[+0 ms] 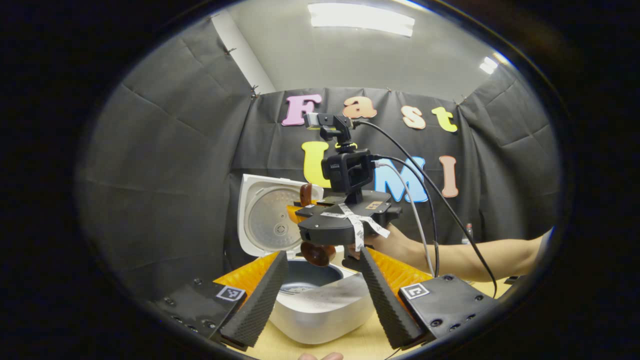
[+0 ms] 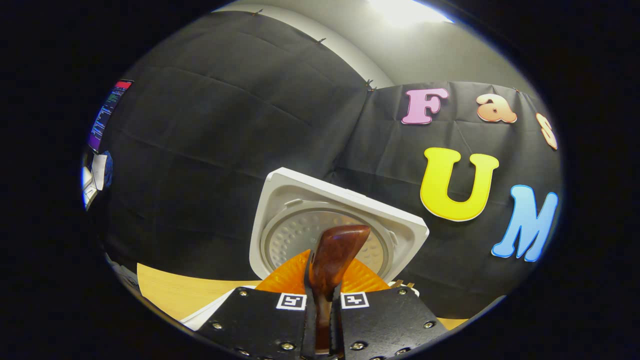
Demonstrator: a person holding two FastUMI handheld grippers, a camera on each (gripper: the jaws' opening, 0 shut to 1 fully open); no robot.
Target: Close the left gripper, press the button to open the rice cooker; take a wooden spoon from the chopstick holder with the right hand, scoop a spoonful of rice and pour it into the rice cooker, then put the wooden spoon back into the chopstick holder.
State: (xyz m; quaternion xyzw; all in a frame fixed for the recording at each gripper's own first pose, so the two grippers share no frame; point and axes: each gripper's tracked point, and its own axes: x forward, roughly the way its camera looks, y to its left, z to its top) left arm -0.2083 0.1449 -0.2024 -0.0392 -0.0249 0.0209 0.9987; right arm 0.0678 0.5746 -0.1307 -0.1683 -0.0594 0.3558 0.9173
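Jaws first: our right gripper (image 2: 323,300) is clamped on the spoon (image 2: 332,252), handle pinched between the two sides and the bowl end sticking up in front of the lens in the right gripper view. Our left gripper (image 1: 320,287) has its fingers (image 1: 260,300) spread apart with nothing between them, just pointing at the cooker (image 1: 320,305).

From the left gripper view we can see the right one hovering over the open pot, held by a hand (image 1: 395,245), with a dark rounded bit of spoon hanging under it right above the inner bowl.

So progress-wise, we reckon we're past the middle. The lid (image 1: 270,215) is up, so the button press is done, and the spoon is out of the holder. Looks like we're at the pouring bit. Can't tell if there's rice on the spoon or already in the pot, it's too dim in there.

Left to do: finish the pour if it isn't done, then drop the spoon back in the holder.
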